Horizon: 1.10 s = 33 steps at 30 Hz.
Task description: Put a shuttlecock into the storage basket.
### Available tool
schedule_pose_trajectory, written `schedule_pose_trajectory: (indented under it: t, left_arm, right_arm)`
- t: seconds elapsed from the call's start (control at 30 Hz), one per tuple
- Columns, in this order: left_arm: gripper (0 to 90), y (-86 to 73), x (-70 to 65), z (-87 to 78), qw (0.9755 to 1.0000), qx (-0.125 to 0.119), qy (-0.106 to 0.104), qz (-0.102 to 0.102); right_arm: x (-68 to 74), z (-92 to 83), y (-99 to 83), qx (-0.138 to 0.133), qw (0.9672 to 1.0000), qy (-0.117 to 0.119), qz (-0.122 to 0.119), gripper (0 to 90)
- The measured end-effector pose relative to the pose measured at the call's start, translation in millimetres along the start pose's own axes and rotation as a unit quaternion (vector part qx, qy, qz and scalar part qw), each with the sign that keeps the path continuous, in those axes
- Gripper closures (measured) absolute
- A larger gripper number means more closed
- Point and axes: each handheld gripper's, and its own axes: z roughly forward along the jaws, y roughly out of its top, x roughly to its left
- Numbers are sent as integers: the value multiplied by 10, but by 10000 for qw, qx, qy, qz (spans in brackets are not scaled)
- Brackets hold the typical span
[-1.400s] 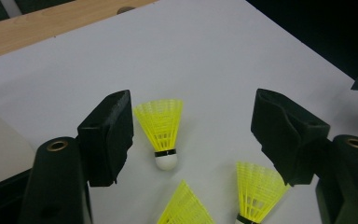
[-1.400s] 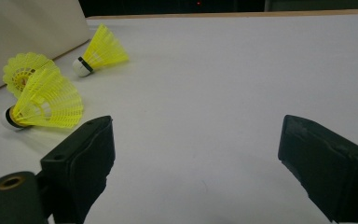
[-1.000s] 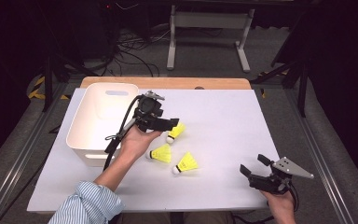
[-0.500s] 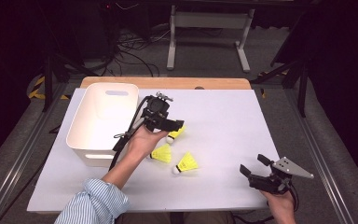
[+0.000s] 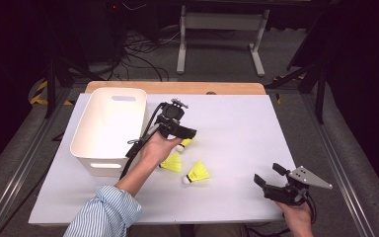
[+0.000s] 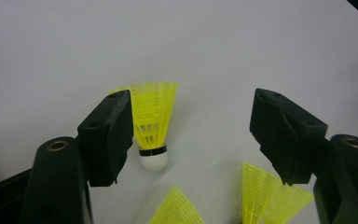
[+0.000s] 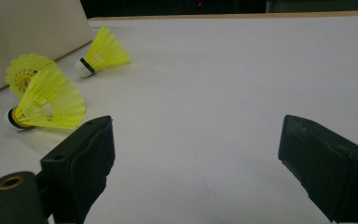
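Observation:
Three yellow shuttlecocks lie mid-table. The farthest shuttlecock (image 5: 185, 143) (image 6: 153, 122) points its white cork toward me and sits between the jaws of my left gripper (image 5: 183, 137) (image 6: 193, 116), close to the left jaw and untouched by the pads; the gripper is open. Two more shuttlecocks (image 5: 171, 162) (image 5: 198, 173) lie nearer, and their skirts (image 6: 177, 212) (image 6: 270, 200) show at the bottom of the left gripper view. My right gripper (image 5: 268, 174) (image 7: 196, 140) stands open at the front right with bare table between its jaws.
A white bin (image 5: 108, 126) (image 7: 32, 32) stands at the left, just beside my left hand. The white table (image 5: 237, 128) stretches bare to the right and back. A wooden strip (image 5: 177, 87) edges the far side.
My left gripper has moved right and down, over the farthest shuttlecock. Its jaws stay wide apart. The right gripper has not moved.

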Motion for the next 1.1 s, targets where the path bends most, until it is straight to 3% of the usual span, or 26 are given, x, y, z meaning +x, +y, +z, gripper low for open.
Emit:
schedule_pose_trajectory:
  t: [0.13,1.1]
  left_arm:
    - [314,9,18,75,9998,96,2,-148]
    - [317,29,121,394,9978,545,152,-345]
  right_arm:
    - [1,1,0,0,10000,5,-9,115]
    - [-6,5,0,10,10000,24,3,115]
